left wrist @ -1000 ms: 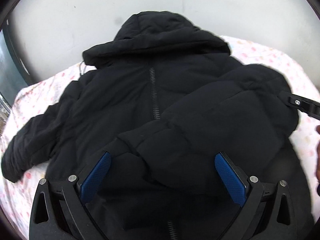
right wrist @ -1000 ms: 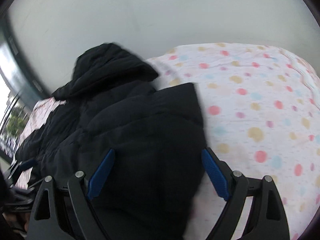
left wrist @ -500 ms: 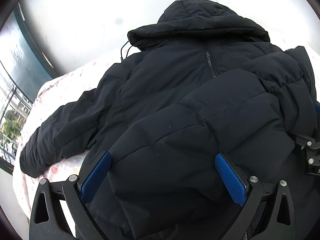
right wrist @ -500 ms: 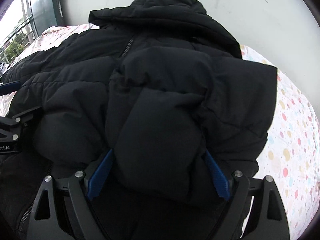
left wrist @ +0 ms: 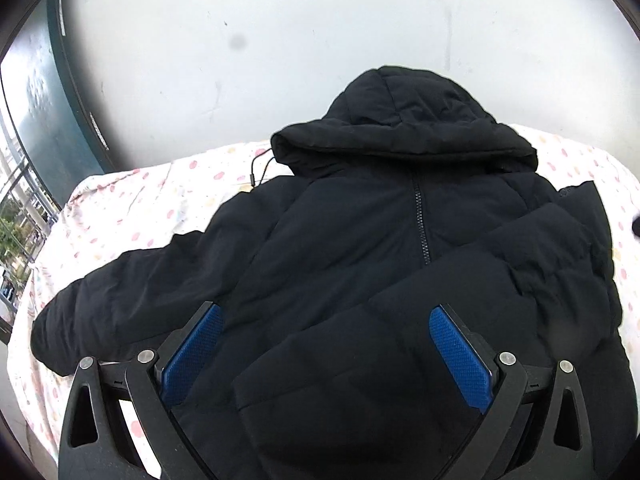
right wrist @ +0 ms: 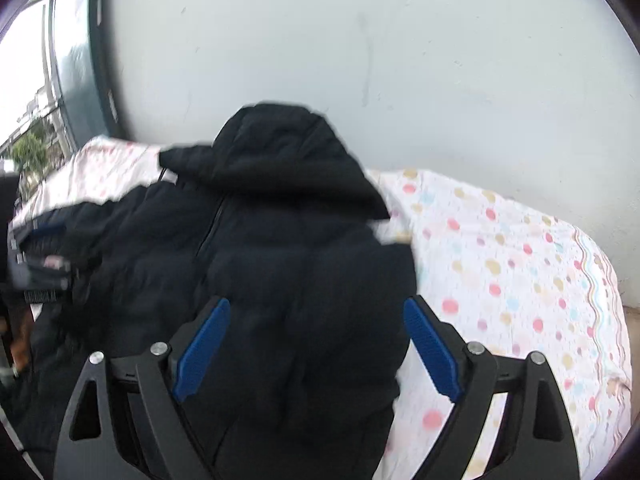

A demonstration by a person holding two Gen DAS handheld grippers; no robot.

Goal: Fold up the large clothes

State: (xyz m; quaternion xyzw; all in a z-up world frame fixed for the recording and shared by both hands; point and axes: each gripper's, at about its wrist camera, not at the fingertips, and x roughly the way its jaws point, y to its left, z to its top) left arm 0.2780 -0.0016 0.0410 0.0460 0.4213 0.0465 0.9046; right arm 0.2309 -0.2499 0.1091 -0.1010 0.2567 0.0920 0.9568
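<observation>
A black hooded puffer jacket (left wrist: 360,232) lies front up on the bed, its hood (left wrist: 400,120) toward the wall and the zipper running down the middle. One sleeve (left wrist: 132,292) stretches out to the left. The other sleeve (left wrist: 512,280) lies folded across the chest. My left gripper (left wrist: 326,344) hovers open over the jacket's lower half, its blue pads wide apart. In the right wrist view the jacket (right wrist: 280,260) is blurred, and my right gripper (right wrist: 316,340) stands open above the folded sleeve side. The left gripper (right wrist: 40,268) shows at that view's left edge.
A white sheet with coloured dots (right wrist: 500,280) covers the bed and lies bare to the right of the jacket. A pale wall (left wrist: 280,40) rises right behind the hood. A dark-framed window (left wrist: 36,140) stands at the left, beyond the bed's edge (left wrist: 24,360).
Both grippers have drawn back and up from the jacket, so more wall shows. The folded sleeve stays across the chest. Both grippers stay open.
</observation>
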